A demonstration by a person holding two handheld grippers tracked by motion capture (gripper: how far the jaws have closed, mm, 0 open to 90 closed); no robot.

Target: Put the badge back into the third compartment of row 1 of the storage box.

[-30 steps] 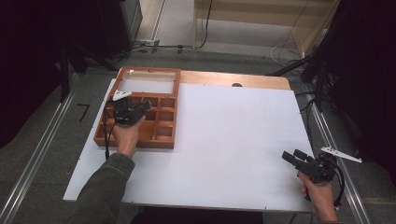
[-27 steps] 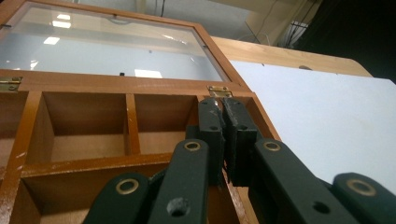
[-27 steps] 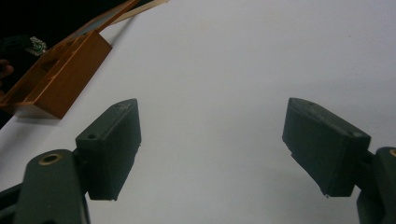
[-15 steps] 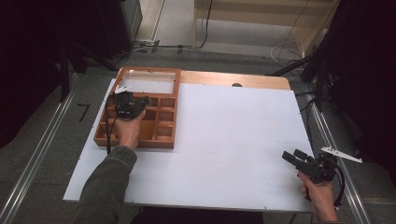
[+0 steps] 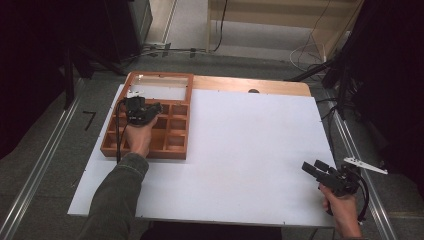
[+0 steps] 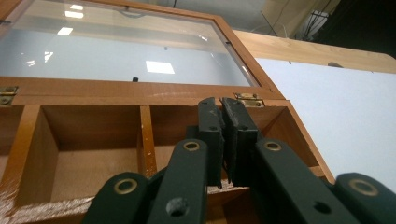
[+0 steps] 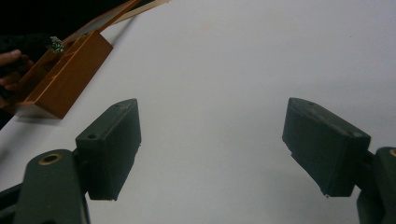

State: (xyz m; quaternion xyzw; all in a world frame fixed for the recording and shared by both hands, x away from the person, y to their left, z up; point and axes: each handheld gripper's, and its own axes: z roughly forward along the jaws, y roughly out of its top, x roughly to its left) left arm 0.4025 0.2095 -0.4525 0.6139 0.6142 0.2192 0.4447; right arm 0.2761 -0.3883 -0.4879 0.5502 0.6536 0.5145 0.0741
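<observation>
- The wooden box (image 5: 150, 132) sits at about ten o'clock on the white board (image 5: 240, 150), at its far left side. I see it has rows of little square rooms inside.
- Its glass lid (image 5: 160, 87) lies open and flat, at twelve o'clock from the box. In the left gripper view the lid (image 6: 126, 56) is shiny and joins the box (image 6: 93, 149) with small brass hinges (image 6: 247, 99).
- I see the left gripper (image 5: 145, 111) over the box, near the top row of little rooms. A hand (image 5: 137, 137) holds it from six o'clock.
- In the left gripper view its two black jaws are pressed together. Nothing is between them. The left gripper (image 6: 222, 121) points at the back wall of the box, just under the right hinge.
- I see the right gripper (image 5: 315, 169) at about four o'clock on the board, well apart from the box. A hand (image 5: 342, 210) holds it too.
- In the right gripper view its jaws are spread wide over the bare white board (image 7: 224, 70). Nothing is between them. The right gripper (image 7: 210, 144) sees the box (image 7: 65, 79) far off at ten o'clock.
</observation>
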